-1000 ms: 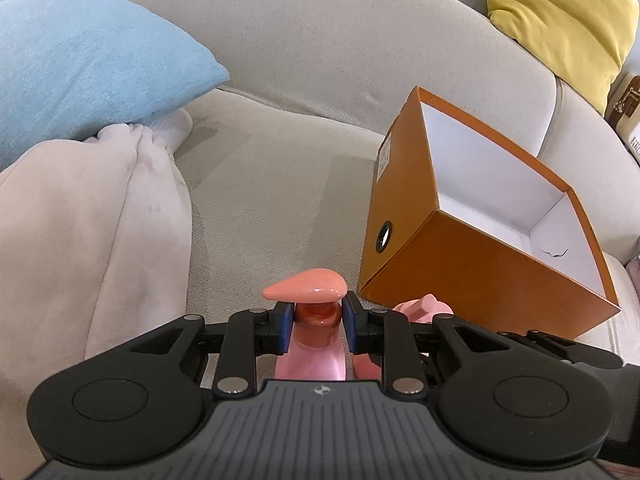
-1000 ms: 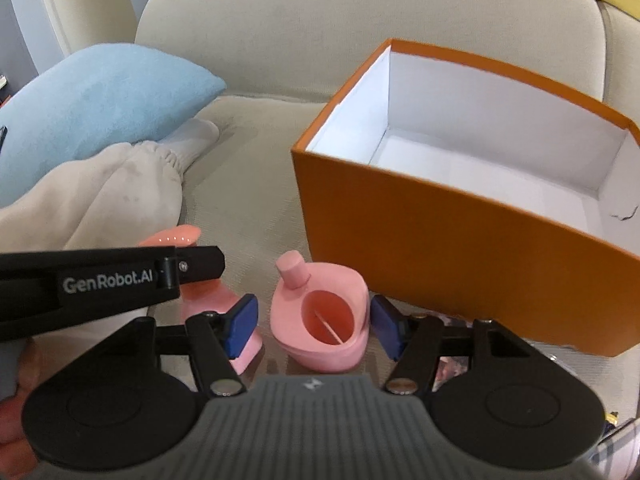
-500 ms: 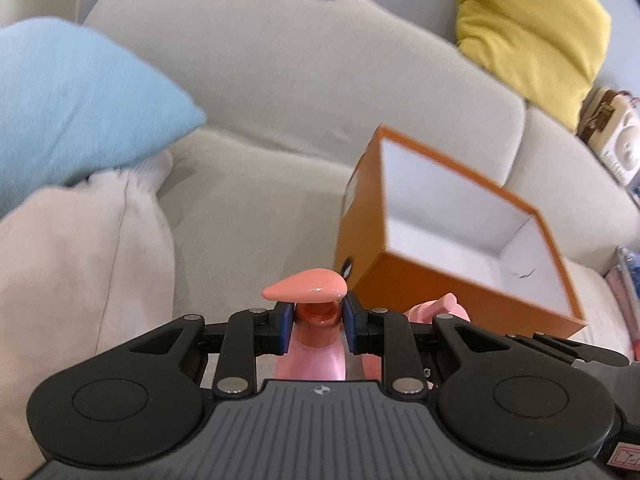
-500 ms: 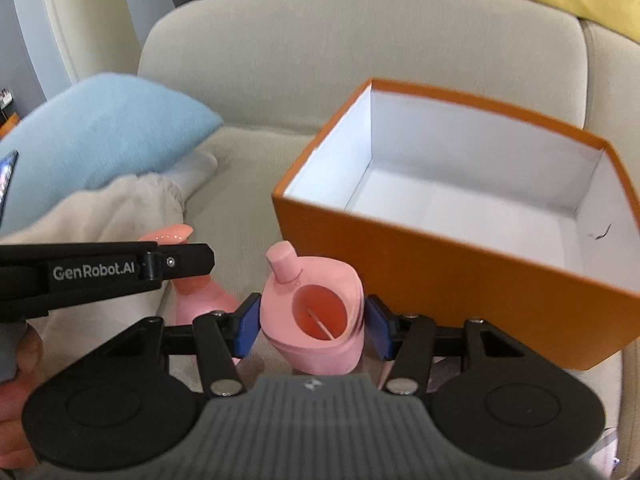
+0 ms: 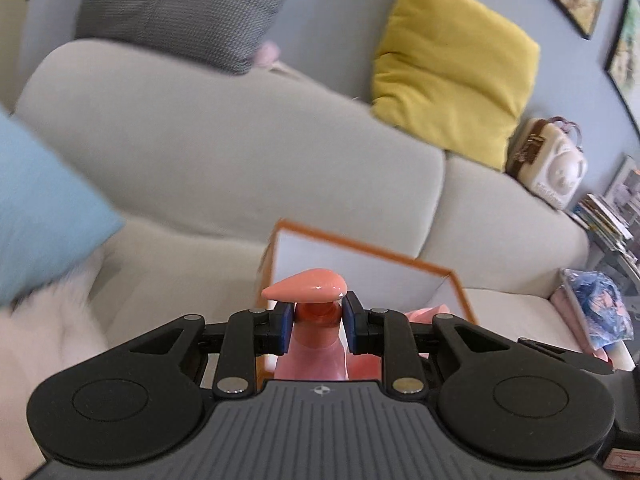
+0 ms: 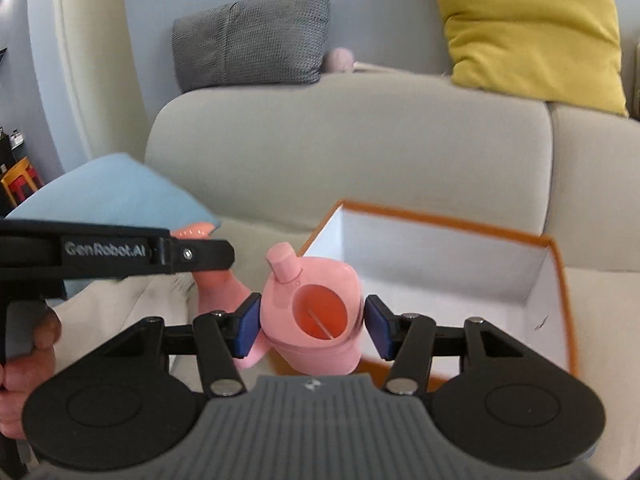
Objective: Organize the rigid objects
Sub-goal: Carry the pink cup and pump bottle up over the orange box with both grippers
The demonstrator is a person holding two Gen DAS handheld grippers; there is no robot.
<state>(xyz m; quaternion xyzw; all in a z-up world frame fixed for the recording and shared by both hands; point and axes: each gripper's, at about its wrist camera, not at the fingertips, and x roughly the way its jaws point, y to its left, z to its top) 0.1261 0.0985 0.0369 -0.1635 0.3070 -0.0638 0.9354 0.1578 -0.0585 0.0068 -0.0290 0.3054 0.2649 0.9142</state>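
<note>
My left gripper [image 5: 316, 326] is shut on the neck of a pink pump bottle [image 5: 308, 290], just under its salmon pump head, and holds it upright in the air. My right gripper [image 6: 312, 330] is shut on a pink open-topped container [image 6: 320, 276] with a short spout; both blue pads press on its sides. That container shows in the left wrist view as a pink edge [image 5: 424, 314]. An orange box [image 6: 440, 220] with a white inside stands open on the sofa seat, just beyond and below both items. The pump bottle [image 6: 216, 288] hangs left of the container.
A blue cushion [image 5: 40, 216] and a beige blanket [image 6: 120, 312] lie at the left of the seat. Yellow [image 5: 452, 80] and grey [image 5: 180, 8] cushions rest on the sofa back. A cream case [image 5: 556, 176], books and a blue bag [image 5: 596, 304] sit at the right. A hand [image 6: 24, 360] holds the left gripper.
Both grippers have risen from the seat with their pink items, and the views have tilted up toward the sofa back. The right jaws closed from around the container onto it.
</note>
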